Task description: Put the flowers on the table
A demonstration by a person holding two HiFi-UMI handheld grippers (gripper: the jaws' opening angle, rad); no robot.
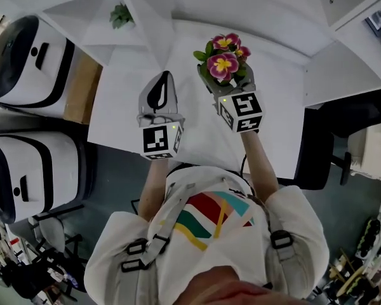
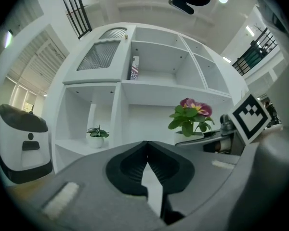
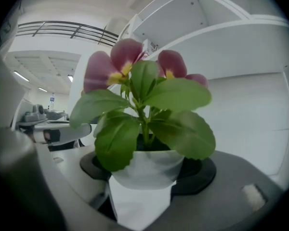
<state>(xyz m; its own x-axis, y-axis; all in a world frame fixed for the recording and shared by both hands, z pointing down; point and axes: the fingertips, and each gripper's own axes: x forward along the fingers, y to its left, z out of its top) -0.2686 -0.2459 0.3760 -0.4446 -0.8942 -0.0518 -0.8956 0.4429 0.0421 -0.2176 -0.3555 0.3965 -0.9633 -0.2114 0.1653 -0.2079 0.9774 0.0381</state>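
Note:
A small white pot (image 3: 148,171) of flowers (image 3: 127,64) with pink and yellow blooms and broad green leaves sits between the jaws of my right gripper (image 3: 147,158), which is shut on it. In the head view the flowers (image 1: 224,59) hang upright over the white table (image 1: 130,110), with the right gripper (image 1: 226,81) behind them. My left gripper (image 1: 163,78) is beside it on the left, jaws shut with nothing in them. The left gripper view shows its tips (image 2: 145,146) meeting, with the flowers (image 2: 191,114) off to the right.
A white shelf unit (image 2: 130,88) stands behind the table, with a small green plant (image 1: 120,14) in a lower compartment. Two white-and-black machines (image 1: 25,62) stand on the floor at the left. A black chair (image 1: 346,129) is at the right.

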